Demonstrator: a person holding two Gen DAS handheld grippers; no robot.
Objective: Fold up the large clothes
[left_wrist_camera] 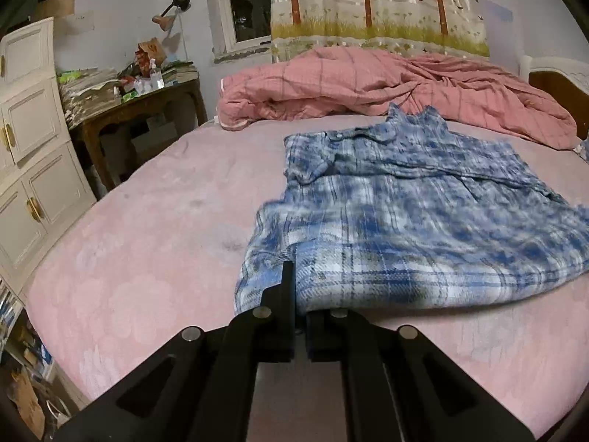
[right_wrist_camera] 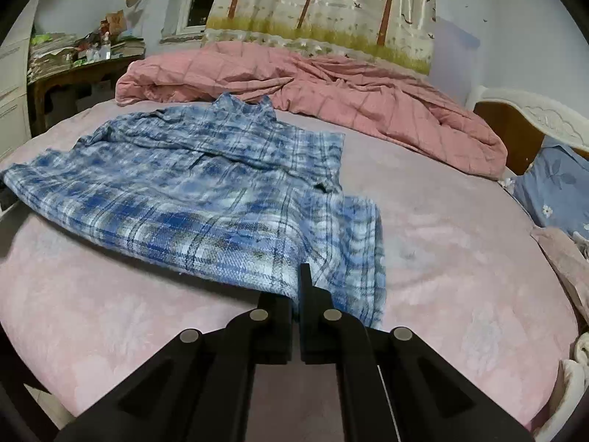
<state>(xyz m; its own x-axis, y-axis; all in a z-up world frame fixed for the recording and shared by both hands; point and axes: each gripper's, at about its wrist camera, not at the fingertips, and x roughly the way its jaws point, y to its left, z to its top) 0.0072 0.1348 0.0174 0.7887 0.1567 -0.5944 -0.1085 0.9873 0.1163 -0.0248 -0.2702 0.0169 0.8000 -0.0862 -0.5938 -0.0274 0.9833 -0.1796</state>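
Observation:
A blue and white plaid shirt lies spread on the pink bed sheet, collar toward the far side. My left gripper is shut on the shirt's near left hem corner, which is raised off the sheet. In the right wrist view the same plaid shirt stretches to the left, and my right gripper is shut on its near right hem corner, lifted a little above the pink bed sheet. The near hem hangs stretched between the two grippers.
A rumpled pink quilt lies across the far side of the bed. A cluttered wooden table and white cupboards stand left of it. A blue floral pillow and a white headboard are at the right.

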